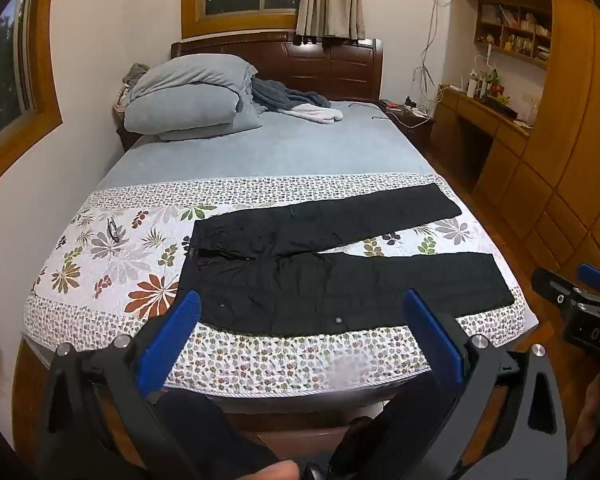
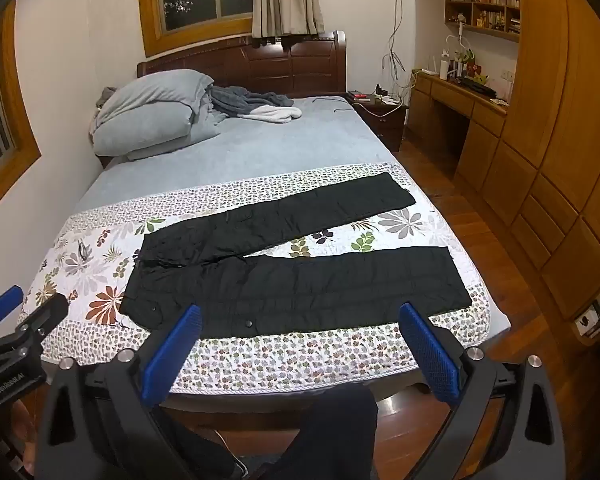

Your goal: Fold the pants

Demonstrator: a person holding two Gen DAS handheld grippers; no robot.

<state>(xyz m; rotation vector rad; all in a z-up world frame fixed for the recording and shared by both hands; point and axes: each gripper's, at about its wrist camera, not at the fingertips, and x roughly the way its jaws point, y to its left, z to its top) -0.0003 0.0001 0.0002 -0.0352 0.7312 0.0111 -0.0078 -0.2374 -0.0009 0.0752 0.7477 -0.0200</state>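
Black pants [image 1: 332,264] lie flat across the floral quilt [image 1: 112,264] at the foot of the bed, waist to the left, both legs spread apart toward the right. The right wrist view shows the same pants [image 2: 296,280]. My left gripper [image 1: 300,304] hovers open above the bed's near edge, short of the waist end, with nothing between its blue fingers [image 1: 172,340]. My right gripper [image 2: 298,316] is open too, held off the near leg and empty. Each gripper shows at the edge of the other's view: the right gripper [image 1: 576,296] and the left gripper [image 2: 16,320].
Grey pillows [image 1: 188,96] and a bundled blanket [image 1: 296,102] sit at the headboard end. Eyeglasses [image 1: 113,230] rest on the quilt at the left. A wooden desk [image 1: 488,120] and cabinets [image 2: 560,160] line the right wall. A person's dark-clad legs [image 2: 328,432] stand at the bed's foot.
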